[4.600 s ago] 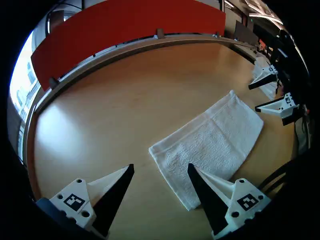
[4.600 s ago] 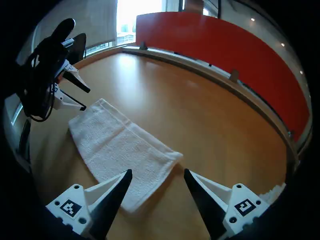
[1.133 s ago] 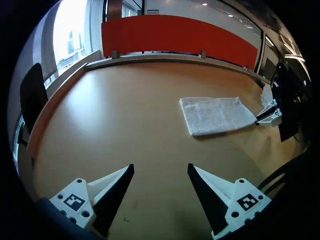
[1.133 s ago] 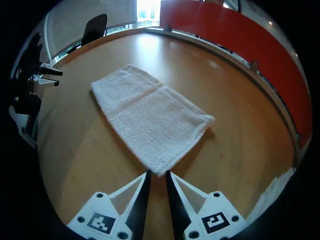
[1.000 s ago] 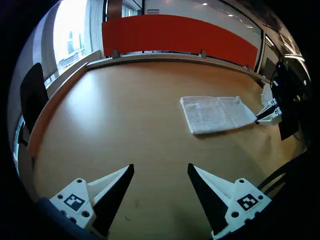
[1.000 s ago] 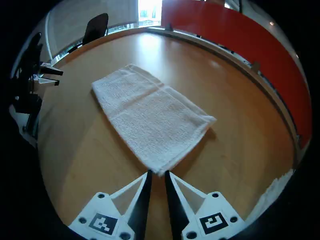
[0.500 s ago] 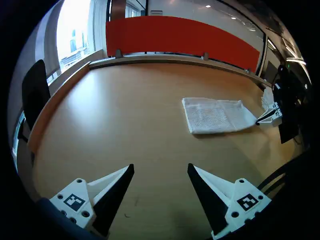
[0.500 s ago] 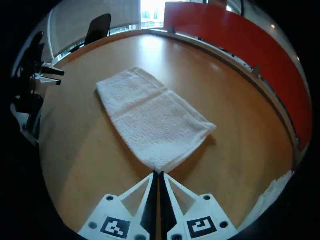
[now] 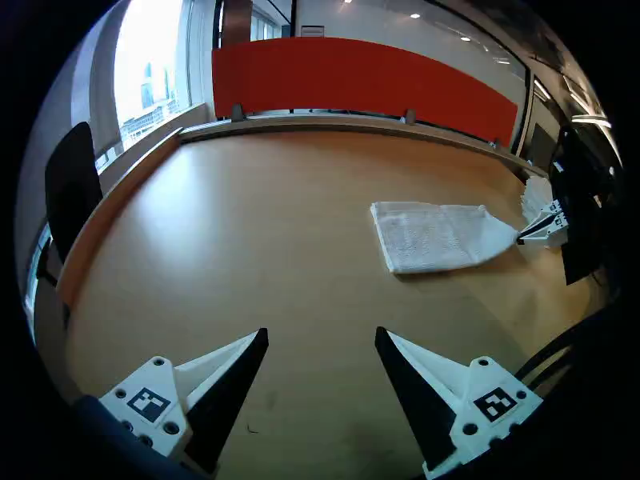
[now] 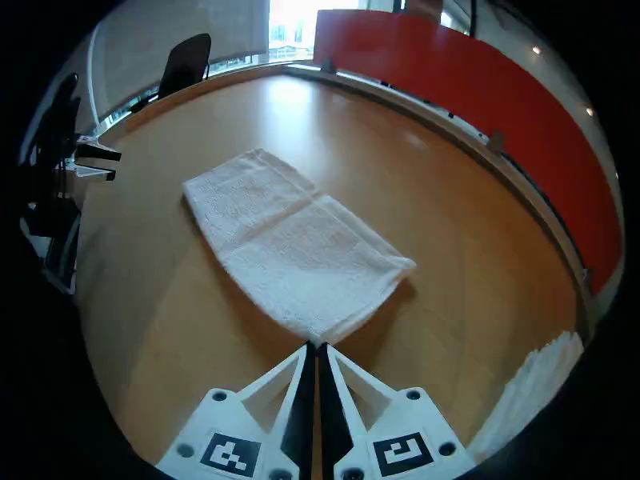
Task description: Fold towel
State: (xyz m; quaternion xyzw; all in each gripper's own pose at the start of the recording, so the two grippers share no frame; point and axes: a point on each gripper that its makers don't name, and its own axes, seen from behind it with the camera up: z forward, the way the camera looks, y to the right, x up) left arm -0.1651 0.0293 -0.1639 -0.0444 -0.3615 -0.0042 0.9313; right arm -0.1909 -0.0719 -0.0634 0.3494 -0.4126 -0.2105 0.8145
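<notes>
Pinching the near corner of the folded white towel (image 10: 288, 240), right gripper (image 10: 317, 346) clenched on it, the rest lying on the wooden table (image 10: 448, 264), left gripper (image 9: 320, 332) spread wide over wood well apart, red partition (image 9: 360, 76) along the far edge, black chair (image 10: 184, 64) beyond, white cloth pile (image 10: 528, 392) nearby

Bright daylight from window (image 9: 148, 80), fisheye-warped edges

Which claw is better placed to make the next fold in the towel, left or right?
Right. The right claw is shut on the near corner of the towel, so it can probably carry that corner across. The left claw is open over the table, apart from the towel.
</notes>
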